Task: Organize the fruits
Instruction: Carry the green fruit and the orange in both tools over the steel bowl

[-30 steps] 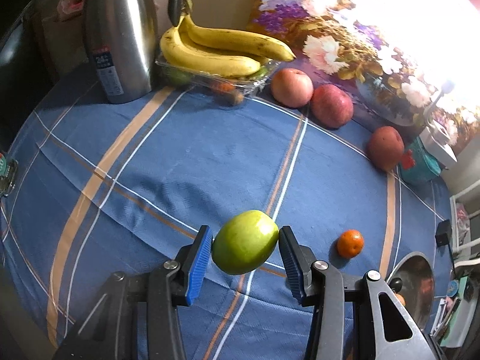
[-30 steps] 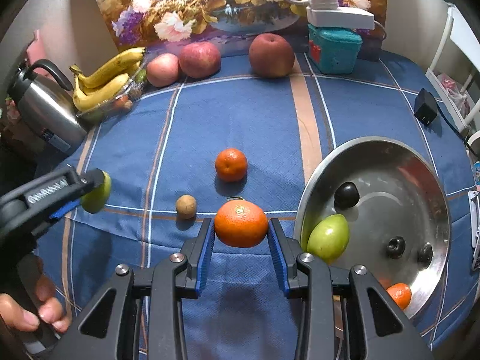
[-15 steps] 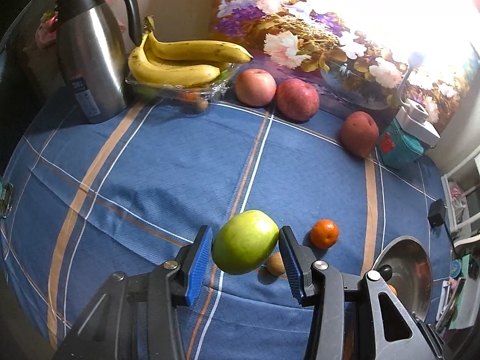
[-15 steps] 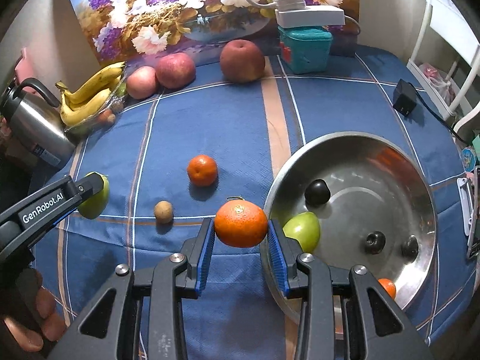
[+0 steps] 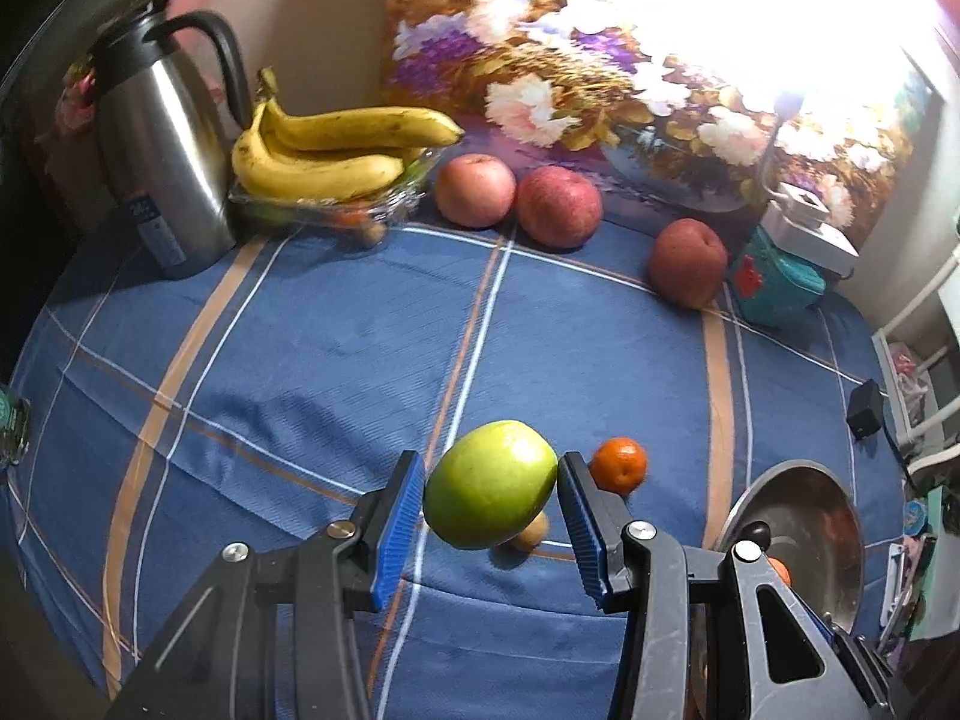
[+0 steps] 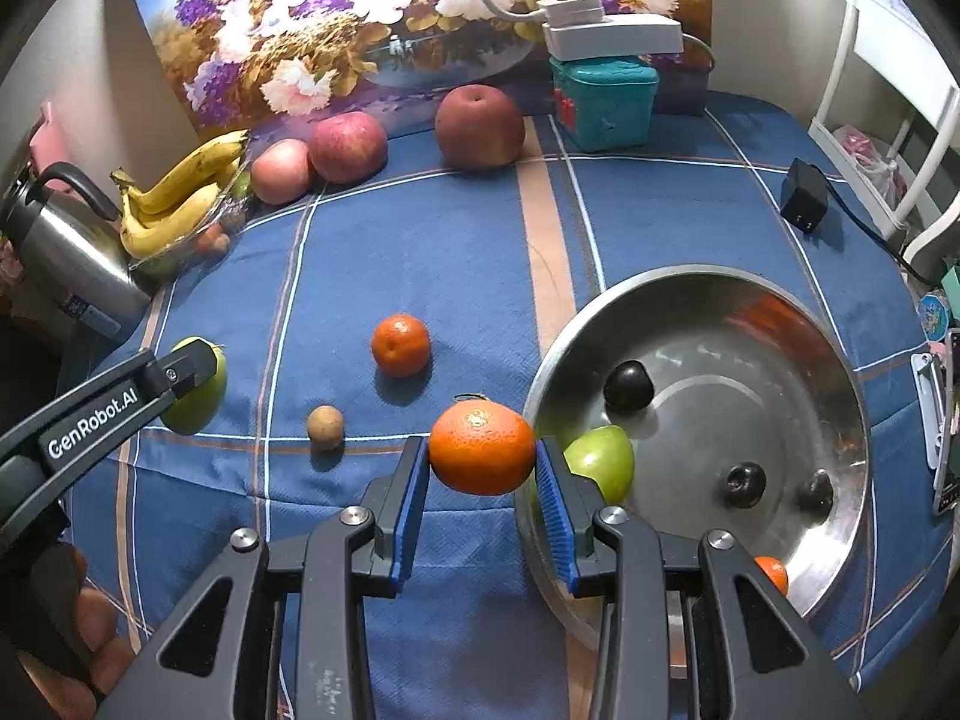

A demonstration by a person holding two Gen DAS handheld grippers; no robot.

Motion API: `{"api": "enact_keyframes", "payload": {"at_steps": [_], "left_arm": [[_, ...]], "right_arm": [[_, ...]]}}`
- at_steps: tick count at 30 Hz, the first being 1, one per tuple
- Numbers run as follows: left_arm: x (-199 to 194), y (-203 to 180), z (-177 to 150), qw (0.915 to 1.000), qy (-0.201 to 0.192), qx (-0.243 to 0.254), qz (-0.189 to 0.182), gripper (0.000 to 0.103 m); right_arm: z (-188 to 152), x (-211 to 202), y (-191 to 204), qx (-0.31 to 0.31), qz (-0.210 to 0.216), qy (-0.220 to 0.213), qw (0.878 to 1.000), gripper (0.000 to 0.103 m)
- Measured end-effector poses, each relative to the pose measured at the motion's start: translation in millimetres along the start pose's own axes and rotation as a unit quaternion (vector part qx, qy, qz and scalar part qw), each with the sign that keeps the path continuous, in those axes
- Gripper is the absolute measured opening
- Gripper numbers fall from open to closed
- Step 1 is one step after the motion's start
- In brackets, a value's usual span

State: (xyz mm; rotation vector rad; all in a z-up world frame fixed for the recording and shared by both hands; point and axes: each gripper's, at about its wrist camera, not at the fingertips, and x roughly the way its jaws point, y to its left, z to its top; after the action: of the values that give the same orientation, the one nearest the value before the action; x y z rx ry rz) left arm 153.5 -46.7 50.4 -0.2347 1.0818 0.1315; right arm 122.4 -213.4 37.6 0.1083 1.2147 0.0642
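my right jaws: the right gripper is clamped on the big orange, both blue pads pressing its sides; the fruit hangs clear of the worktop

what lies just past them: the steel bowl sits immediately to the right of the held orange, its near rim all but under my right pad; inside it lie a green apple, dark fruits and a small orange at the near edge

my left jaws: the left gripper grips the large green apple across its width, held off the cloth; in its own view the bowl lies low and to the right, well apart from the apple

which hand is nearer: the right, I judge; its orange needs only a short carry rightward over the rim, whereas my left must cross most of the cloth to reach the bowl

loose fruit between: a small brown fruit and a mandarin rest on the cloth between my two loads; in the left view both lie just past the green apple

far side: three red apples stand along the painted backdrop; bananas sit in a clear tray beside the steel jug

risk, as I judge it: both hands heading for one bowl could crowd at the rim; the right going first seems safer
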Motion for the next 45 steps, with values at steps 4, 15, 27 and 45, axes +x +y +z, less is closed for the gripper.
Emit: {"api": "enact_keyframes", "payload": {"at_steps": [4,15,27,45], "left_arm": [[-6.1,-21.0,-2.6,0.9996,-0.006,0.027,-0.012,0.049],[-11.3,-80.3,-18.0,0.9947,0.001,0.09,-0.05,0.049],[-4.3,-143.3,-45.7,0.982,0.014,0.164,-0.093,0.049],[14.6,-182.3,-66.7,0.9673,0.024,0.211,-0.138,0.049]], "right_arm": [[2.7,-2.7,-10.4,0.01,-0.008,-0.006,1.0,0.038],[8.9,-15.9,-59.1,0.061,-0.064,-0.036,0.995,0.038],[0.3,-11.1,-129.6,0.112,-0.137,-0.039,0.984,0.038],[-2.8,6.2,-171.0,0.11,-0.16,-0.036,0.98,0.038]]}}
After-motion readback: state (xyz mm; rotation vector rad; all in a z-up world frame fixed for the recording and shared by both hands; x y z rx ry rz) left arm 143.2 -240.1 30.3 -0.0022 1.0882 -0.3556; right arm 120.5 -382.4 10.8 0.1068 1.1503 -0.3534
